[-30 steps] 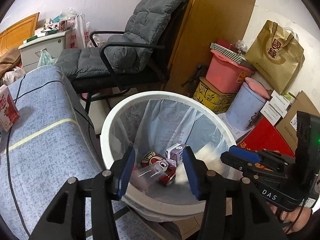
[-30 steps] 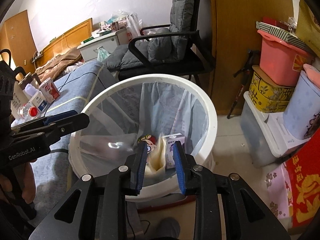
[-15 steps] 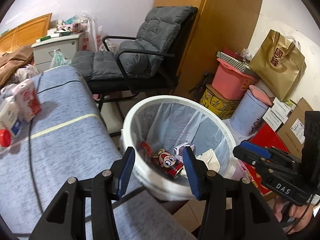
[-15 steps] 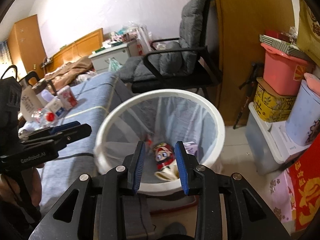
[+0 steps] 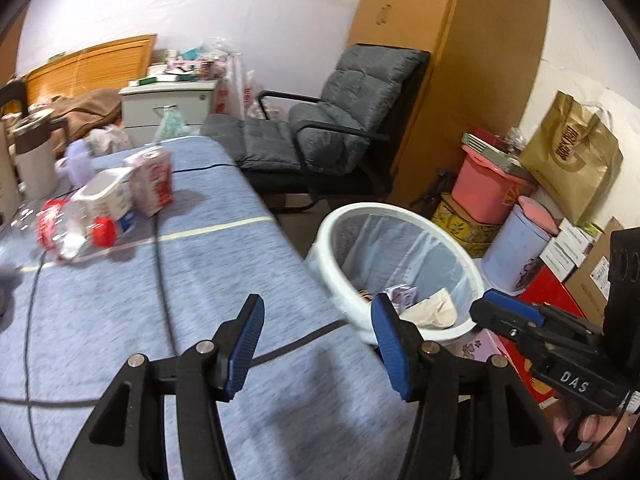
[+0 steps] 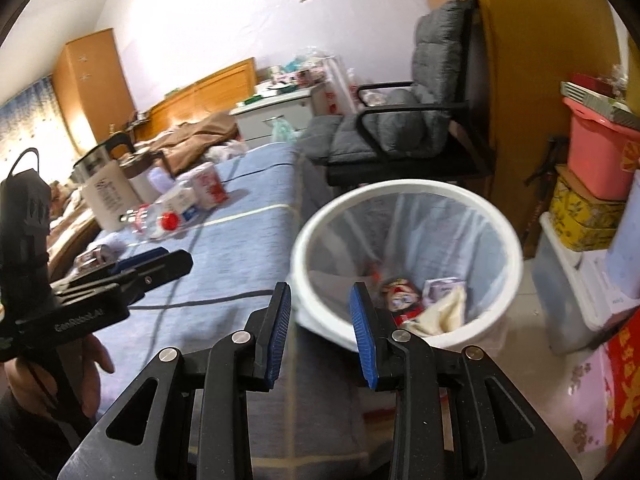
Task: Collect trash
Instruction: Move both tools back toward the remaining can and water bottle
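A white bin (image 5: 340,220) (image 6: 512,248) with a clear liner stands on the floor beside the blue-covered table (image 5: 160,300) (image 6: 240,232). Inside lie a cartoon-printed can (image 6: 400,300), a small purple carton (image 6: 444,288) and crumpled cream paper (image 6: 444,312). My left gripper (image 5: 316,340) hangs over the table's near edge, its jaws opening with nothing between them. My right gripper (image 6: 322,328) stands open and empty at the bin's near rim. Farther back on the table lie a plastic bottle with a red cap (image 5: 76,228) (image 6: 160,220), a white carton (image 5: 108,196) and a red-and-white carton (image 5: 154,184) (image 6: 210,184).
A grey cushioned chair (image 5: 332,120) (image 6: 404,128) stands behind the bin. Boxes, a pink tub (image 5: 492,188) and a gold paper bag (image 5: 572,160) crowd the right wall. A kettle (image 6: 108,184) sits at the table's far left. Black cables (image 5: 160,264) cross the cloth.
Both grippers have pulled back from over the bin and swung left toward the table. The items they released now lie in the bin. The left jaws stand wider.
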`<state>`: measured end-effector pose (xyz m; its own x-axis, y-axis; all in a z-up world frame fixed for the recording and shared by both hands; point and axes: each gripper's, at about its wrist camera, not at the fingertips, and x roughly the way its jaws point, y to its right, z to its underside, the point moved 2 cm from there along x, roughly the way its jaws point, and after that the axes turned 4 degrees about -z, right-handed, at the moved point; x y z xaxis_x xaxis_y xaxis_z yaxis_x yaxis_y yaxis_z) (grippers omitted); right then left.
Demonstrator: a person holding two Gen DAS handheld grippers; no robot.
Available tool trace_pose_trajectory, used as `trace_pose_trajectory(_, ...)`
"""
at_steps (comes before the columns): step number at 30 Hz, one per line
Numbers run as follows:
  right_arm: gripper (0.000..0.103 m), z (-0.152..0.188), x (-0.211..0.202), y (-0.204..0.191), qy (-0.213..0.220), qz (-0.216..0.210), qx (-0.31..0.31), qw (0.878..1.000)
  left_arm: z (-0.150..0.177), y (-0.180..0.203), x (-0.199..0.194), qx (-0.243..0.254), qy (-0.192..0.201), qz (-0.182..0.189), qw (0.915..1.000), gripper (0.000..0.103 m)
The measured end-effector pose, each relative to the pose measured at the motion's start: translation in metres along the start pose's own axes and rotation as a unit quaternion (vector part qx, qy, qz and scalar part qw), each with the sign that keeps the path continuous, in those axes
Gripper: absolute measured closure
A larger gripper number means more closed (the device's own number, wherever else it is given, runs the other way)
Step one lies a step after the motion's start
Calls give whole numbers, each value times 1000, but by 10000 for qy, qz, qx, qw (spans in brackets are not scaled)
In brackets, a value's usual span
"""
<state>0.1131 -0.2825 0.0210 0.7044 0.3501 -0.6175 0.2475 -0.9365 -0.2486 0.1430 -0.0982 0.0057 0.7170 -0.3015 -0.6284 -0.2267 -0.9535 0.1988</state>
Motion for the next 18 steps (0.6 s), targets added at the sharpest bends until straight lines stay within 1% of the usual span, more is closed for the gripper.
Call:
trace_pose_trajectory(7, 70, 0, 7, -37, -91, -441, -243, 9987, 15, -33, -22, -202, 82, -412, 9989, 45)
trace_pose_trajectory(9, 64, 0, 10, -47, -136, -556, -352, 9977, 18, -42, -28, -268, 93, -492, 9984, 45)
trace_pose_trajectory(10, 58, 1, 11, -53, -148, -610, -421, 9971, 19, -46, -30, -279, 102, -553, 9980, 45)
trace_pose_trajectory(11, 56, 2, 12, -57, -154, -659, -462, 9966, 21, -50, -33, -289, 112, -596, 9977, 45)
trace_pose_trajectory(13, 56, 2, 16, -68, -176, -802, -551, 9951, 23, -58, -38, -335, 109, -690, 9970, 45)
trace_pose_trajectory(18, 56, 0, 28, -94, -257, -994, -789, 9916, 29, -77, -48, -404, 125, -944, 9946, 45)
